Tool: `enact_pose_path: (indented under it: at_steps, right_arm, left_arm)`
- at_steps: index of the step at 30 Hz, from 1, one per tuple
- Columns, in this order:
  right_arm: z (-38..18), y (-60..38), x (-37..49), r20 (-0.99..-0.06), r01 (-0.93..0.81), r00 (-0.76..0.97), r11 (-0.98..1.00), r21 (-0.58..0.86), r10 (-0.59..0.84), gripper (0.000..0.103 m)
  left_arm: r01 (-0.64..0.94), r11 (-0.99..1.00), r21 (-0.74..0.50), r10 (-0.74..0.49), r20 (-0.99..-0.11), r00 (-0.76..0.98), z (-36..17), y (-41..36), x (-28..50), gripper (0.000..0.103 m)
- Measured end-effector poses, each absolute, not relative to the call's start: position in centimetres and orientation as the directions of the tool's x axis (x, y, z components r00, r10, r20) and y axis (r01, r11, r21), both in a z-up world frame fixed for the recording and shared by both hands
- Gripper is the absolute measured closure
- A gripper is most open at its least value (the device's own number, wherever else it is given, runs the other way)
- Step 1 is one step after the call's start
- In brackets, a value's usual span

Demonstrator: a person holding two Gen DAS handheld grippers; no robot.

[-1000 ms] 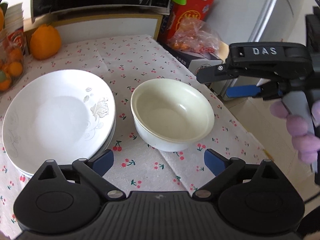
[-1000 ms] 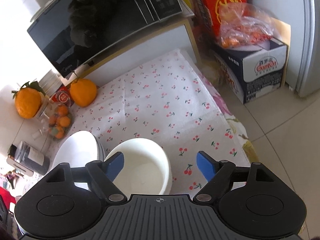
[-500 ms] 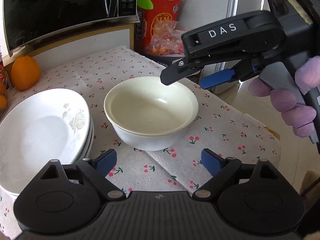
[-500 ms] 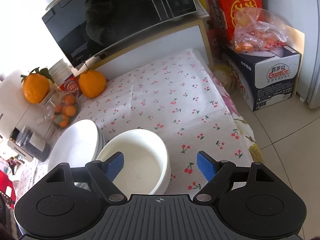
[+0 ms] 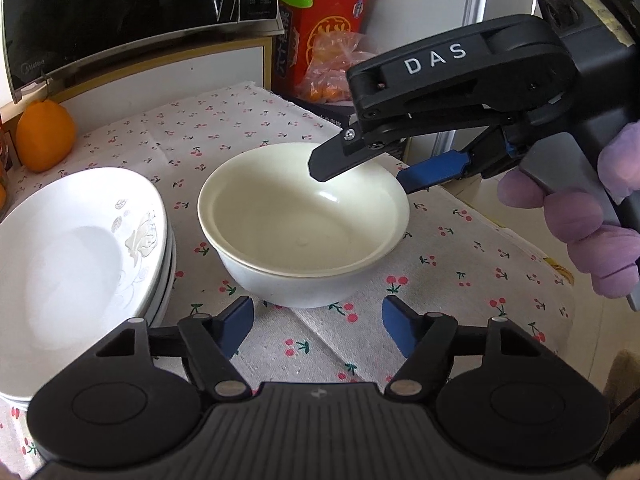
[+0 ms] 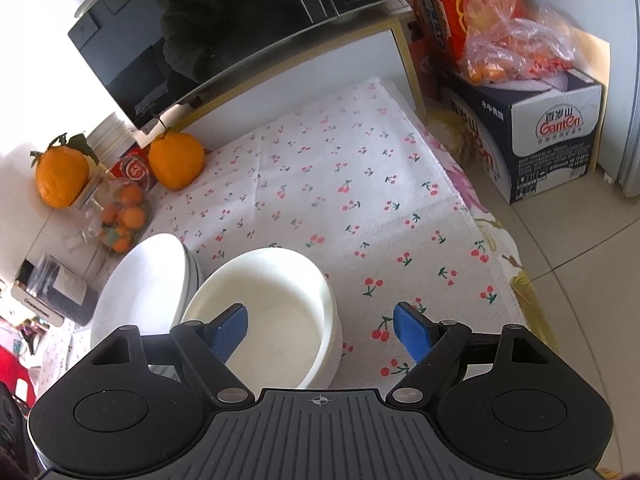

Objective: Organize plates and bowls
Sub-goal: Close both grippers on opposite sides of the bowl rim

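Observation:
A cream-white bowl, which looks like two nested ones, stands on the cherry-print cloth. Left of it sits a stack of white plates. My left gripper hovers just short of the bowl's near side. Its jaws are closing, with nothing between them and neither pad touching the bowl. My right gripper is open and straddles the bowl's rim, one blue pad over the inside and one outside. A purple-gloved hand holds it.
A black microwave stands behind the table. Big oranges and a jar of small fruit sit at the back left. A red box and a bag of oranges on a carton stand right of the table edge, above tiled floor.
My left jaws have narrowed and the bowl now sits centred just ahead of them. My right gripper has come down over the bowl's rim, one pad now above its inside.

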State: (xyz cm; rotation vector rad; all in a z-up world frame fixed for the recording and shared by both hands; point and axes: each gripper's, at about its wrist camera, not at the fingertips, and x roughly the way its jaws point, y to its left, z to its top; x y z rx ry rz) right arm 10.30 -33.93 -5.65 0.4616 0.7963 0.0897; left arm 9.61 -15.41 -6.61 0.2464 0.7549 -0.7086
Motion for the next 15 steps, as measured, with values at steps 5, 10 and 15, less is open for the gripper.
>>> enact_pose_path:
  at_steps: [5, 10, 15]
  right_arm:
    - [-6.0, -33.9, 10.6, -0.674, 0.109, 0.691, 0.885, 0.452, 0.259, 0.021]
    - [-6.4, -33.9, 10.7, -0.683, 0.122, 0.681, 0.879, 0.462, 0.264, 0.021]
    - [-6.9, -33.9, 11.1, -0.694, 0.142, 0.667, 0.869, 0.474, 0.270, 0.022]
  left_arm:
    - [0.663, 0.748, -0.044, -0.493, -0.705, 0.510, -6.8, -15.6, 9.7, 0.036]
    - [0.658, 0.752, -0.046, -0.489, -0.707, 0.511, -7.0, -15.7, 10.0, 0.034]
    - [0.662, 0.748, -0.044, -0.490, -0.709, 0.507, -6.9, -16.0, 10.0, 0.030]
